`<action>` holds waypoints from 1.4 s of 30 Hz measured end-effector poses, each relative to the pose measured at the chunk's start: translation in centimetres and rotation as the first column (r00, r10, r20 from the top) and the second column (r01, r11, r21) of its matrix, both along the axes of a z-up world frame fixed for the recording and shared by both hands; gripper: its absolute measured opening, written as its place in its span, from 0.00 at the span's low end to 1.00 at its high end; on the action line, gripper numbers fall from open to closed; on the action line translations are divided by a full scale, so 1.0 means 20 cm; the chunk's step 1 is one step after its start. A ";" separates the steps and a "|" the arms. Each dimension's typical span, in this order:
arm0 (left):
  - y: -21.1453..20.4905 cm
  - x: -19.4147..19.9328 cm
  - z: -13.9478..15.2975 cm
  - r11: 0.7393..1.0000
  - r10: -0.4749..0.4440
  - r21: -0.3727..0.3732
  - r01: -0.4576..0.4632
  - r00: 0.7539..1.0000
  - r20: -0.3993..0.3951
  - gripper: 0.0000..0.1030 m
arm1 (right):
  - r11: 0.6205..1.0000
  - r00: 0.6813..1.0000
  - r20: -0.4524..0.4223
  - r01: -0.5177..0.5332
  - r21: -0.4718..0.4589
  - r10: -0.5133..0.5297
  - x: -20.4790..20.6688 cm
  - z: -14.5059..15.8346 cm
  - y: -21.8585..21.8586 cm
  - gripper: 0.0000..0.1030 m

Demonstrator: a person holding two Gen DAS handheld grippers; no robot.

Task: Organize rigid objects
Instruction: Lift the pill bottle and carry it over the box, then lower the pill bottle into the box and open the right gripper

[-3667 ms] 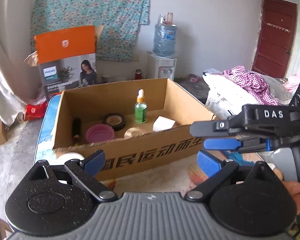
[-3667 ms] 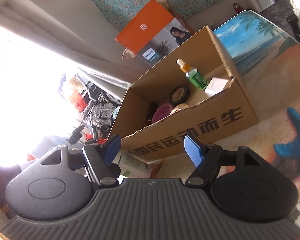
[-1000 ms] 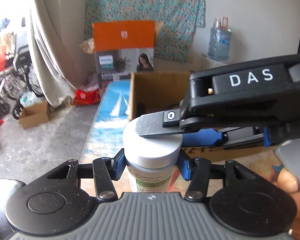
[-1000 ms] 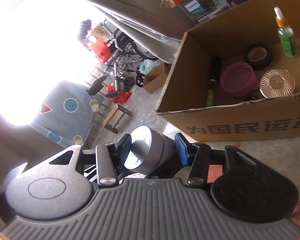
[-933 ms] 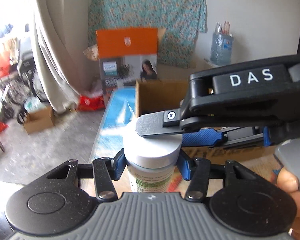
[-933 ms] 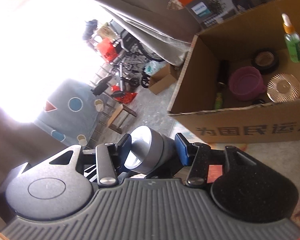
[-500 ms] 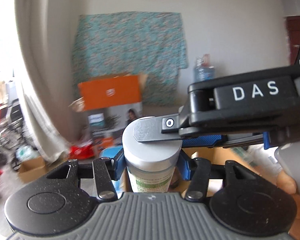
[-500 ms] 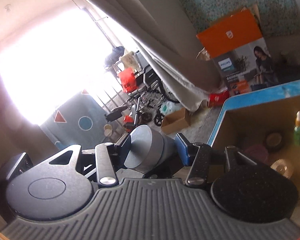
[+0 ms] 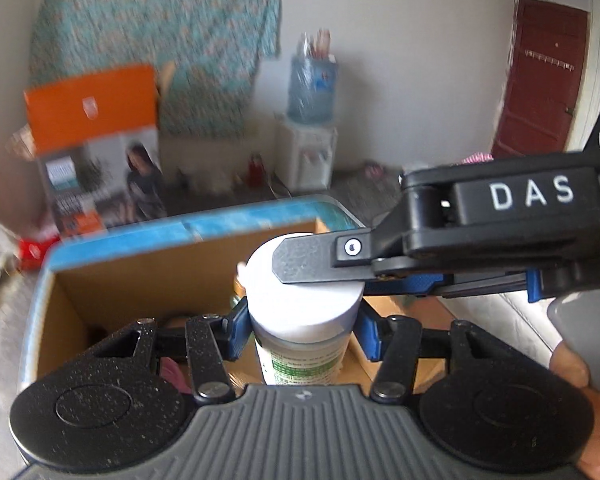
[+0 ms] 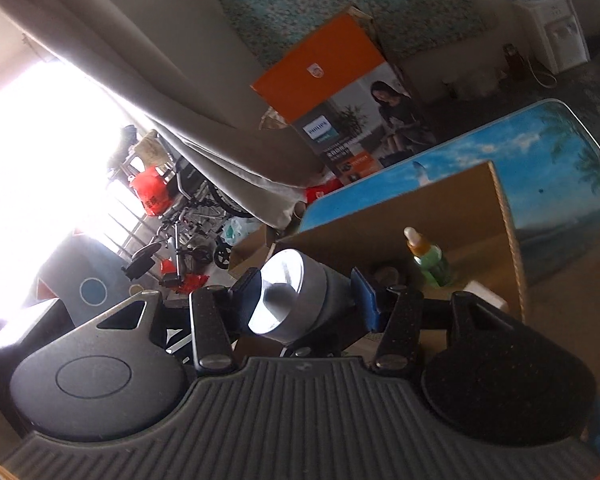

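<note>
Jar [image 9: 304, 320], white-lidded, clamped upright by left gripper [image 9: 302, 330] at the body, right gripper [image 10: 306, 298] gripping its lid from the side. Held over cardboard box [image 9: 148, 256]. Advise: lower both together into a free floor spot, clear of green dropper bottle [image 10: 426, 258], before releasing.

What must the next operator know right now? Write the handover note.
Left gripper: shut on the body of the white-capped plastic bottle with a green label, held upright.
Right gripper: shut on that bottle's cap, coming in from the side.
The bottle hangs above the open brown cardboard box on the beach-print table.
Done: green dropper bottle, pink bowl and a white block lie in the box.
Left: lower the bottle into the box and release both grippers.
</note>
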State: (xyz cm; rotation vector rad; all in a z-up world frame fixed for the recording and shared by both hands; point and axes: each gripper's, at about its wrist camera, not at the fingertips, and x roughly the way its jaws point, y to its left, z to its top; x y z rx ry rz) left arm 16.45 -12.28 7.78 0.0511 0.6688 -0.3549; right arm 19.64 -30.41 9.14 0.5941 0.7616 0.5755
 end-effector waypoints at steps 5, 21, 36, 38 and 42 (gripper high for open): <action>0.02 0.09 -0.15 1.000 -0.022 -0.021 0.020 0.995 -0.100 0.52 | 1.000 0.997 -0.071 0.006 -0.017 -0.007 0.01 -0.19 -0.05 0.48; 0.01 0.11 -0.25 0.999 -0.049 -0.024 0.045 0.974 -0.219 0.56 | 0.992 0.996 -0.091 -0.026 -0.122 0.015 0.06 -0.21 0.07 0.65; 0.05 -0.09 -0.07 0.999 -0.025 -0.021 0.024 1.000 -0.013 0.96 | 0.991 0.988 0.081 0.134 -0.026 -0.131 -0.20 -0.08 -0.09 0.75; 0.06 -0.14 -0.02 1.000 -0.006 -0.027 0.007 1.000 0.026 0.97 | 0.985 0.977 0.127 0.172 -0.007 -0.170 -0.26 -0.06 -0.12 0.79; 0.10 -0.23 0.09 0.998 0.001 -0.065 0.004 0.997 0.076 1.00 | 0.967 0.947 0.196 0.252 0.029 -0.253 -0.41 -0.01 -0.19 0.83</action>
